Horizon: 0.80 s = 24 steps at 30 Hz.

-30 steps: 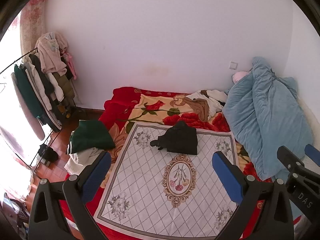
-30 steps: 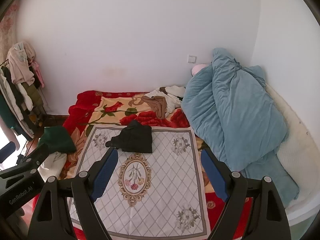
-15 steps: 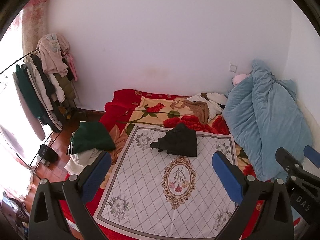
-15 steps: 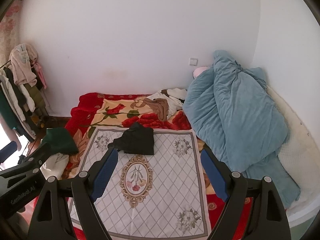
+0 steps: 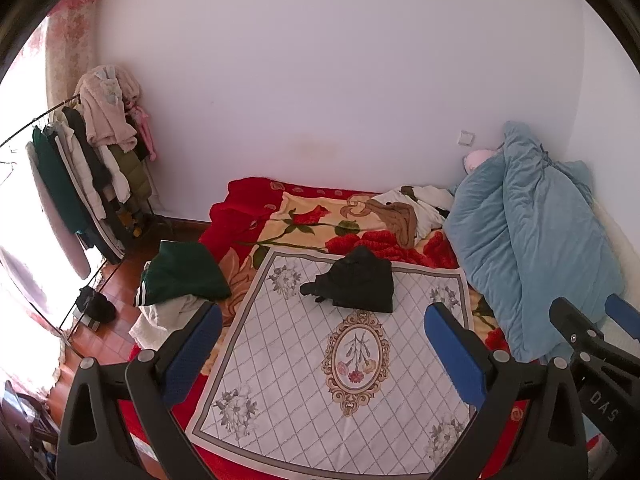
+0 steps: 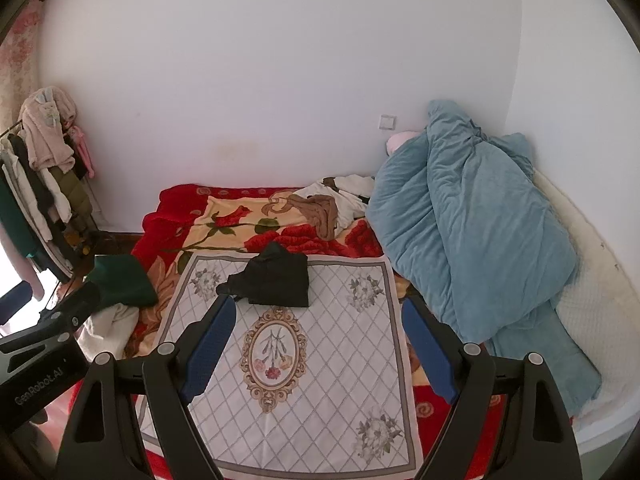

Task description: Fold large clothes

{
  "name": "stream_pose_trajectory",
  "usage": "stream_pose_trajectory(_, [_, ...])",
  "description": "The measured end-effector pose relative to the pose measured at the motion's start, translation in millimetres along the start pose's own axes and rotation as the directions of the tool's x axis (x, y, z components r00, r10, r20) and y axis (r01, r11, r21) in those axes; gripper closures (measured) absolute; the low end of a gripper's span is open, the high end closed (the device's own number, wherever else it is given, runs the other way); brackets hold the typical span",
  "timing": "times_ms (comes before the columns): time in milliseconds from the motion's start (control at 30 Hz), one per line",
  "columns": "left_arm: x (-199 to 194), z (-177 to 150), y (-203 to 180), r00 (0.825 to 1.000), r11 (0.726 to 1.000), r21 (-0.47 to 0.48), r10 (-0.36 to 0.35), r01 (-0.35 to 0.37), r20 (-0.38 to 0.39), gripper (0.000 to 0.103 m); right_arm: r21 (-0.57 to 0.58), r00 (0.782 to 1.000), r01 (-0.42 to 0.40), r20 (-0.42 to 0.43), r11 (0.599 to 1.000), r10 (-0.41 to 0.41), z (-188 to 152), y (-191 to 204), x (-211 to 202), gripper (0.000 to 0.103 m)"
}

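Black garment (image 5: 352,284) lies in a folded-looking bundle at the upper middle of the patterned cloth (image 5: 320,380), in the centre of both views; whether it is done or waiting I cannot tell. Left gripper (image 5: 324,344) hangs above the near end of the cloth with its jaws spread wide and nothing between them. Right gripper (image 6: 316,344) is likewise spread and empty, and its tips show at the lower right of the left view. Neither touches any fabric.

My reading is that this is the gap between garments: one piece sits on the cloth and the hands are free to fetch. Green garment (image 5: 180,276) tops a heap at the left of the frame, with a pale piece under it. Brown and white clothes (image 5: 404,216) lie in the upper middle, beside the blue quilt (image 5: 528,240). The next move likely calls for reaching to one heap, pinching an edge, and spreading it flat on the cloth.
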<state>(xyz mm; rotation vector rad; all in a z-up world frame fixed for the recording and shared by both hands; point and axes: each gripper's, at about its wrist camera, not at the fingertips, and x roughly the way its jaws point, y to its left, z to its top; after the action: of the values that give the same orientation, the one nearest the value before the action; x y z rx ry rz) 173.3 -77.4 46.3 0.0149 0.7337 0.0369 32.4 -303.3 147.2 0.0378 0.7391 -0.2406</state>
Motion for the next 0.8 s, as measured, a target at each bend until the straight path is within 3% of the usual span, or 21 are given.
stream_pose_trajectory(800, [-0.9, -4.3, -1.6, 1.0, 1.0, -0.005, 0.0, 0.0, -0.002, 0.0, 0.003, 1.0, 0.006, 0.001, 1.0, -0.006, -8.2, 1.0, -5.4, 0.016])
